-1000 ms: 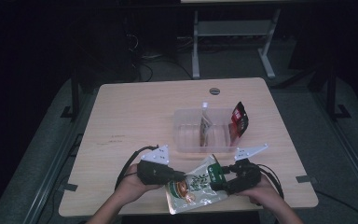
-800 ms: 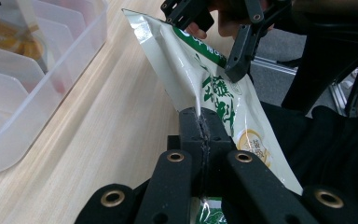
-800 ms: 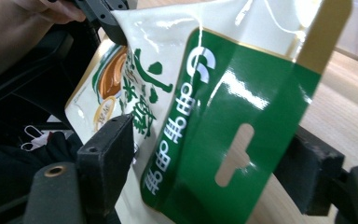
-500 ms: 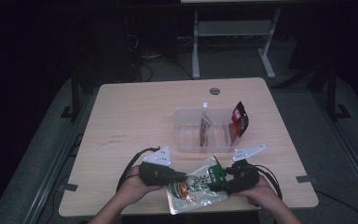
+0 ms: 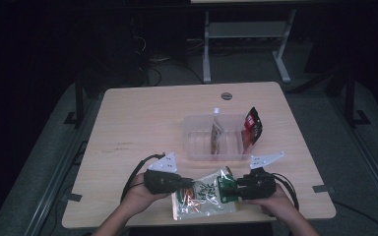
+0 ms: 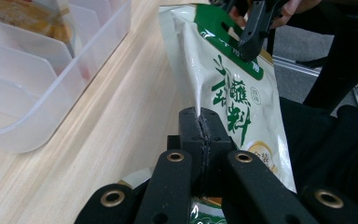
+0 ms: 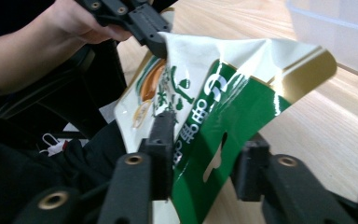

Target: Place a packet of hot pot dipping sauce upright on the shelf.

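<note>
Snack pouch [image 6: 233, 88] edge sits pinched in left gripper [image 6: 200, 122] jaws; right gripper [image 7: 205, 142] jaws, just closing, straddle its green top.

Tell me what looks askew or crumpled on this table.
The white-and-green foil snack pouch at the near edge is buckled, its green top edge bent. The left gripper pinches one edge; the right gripper's jaws have just been closing around the top.

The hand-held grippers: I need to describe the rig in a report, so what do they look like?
Both the left hand-held gripper and the right hand-held gripper have black bodies, flat black jaws with brass-ringed screw holes, a grey three-cornered plate on top and a trailing black cable. The forearms are bare.
</note>
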Motion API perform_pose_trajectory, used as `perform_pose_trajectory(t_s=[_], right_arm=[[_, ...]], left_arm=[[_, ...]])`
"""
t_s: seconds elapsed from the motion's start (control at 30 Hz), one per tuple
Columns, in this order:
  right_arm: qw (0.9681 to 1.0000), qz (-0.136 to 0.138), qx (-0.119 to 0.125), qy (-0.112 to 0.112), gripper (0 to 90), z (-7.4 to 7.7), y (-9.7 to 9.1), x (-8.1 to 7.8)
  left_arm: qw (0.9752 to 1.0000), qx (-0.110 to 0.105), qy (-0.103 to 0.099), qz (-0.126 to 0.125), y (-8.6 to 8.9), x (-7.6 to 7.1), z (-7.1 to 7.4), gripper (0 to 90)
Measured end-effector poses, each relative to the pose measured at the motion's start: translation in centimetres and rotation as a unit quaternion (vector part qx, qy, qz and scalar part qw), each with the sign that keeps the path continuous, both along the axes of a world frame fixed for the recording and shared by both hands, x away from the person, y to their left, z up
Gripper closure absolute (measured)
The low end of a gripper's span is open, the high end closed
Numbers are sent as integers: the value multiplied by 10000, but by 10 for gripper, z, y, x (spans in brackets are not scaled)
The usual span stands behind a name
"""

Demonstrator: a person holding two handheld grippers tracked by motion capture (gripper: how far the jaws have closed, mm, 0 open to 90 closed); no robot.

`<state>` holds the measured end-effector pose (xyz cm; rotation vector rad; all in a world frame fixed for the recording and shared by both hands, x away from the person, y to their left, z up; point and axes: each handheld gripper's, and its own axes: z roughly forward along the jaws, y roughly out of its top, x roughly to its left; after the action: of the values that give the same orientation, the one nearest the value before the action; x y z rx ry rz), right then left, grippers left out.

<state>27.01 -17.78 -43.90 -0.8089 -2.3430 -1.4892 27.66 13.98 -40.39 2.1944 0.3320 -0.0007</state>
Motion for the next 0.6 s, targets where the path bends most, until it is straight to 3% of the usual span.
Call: perform_pose_trajectory(t_s=[0.1,0.27,0.43,0.6], right_arm=[[9999,92,23,-125,719,0,1,-1],[9998,127,18,-149,792,1,0,-1],[9998,197,53,-77,880,1,0,0],[9993,247,263,-16,897,3,2,0]], left_arm=[[10000,23,-27,11,0,0,0,897],[10000,-27,-20,36,0,1,0,897],[9999,-74,-30,67,2,2,-1,895],[9998,-132,-23,134,6,6,-2,893]])
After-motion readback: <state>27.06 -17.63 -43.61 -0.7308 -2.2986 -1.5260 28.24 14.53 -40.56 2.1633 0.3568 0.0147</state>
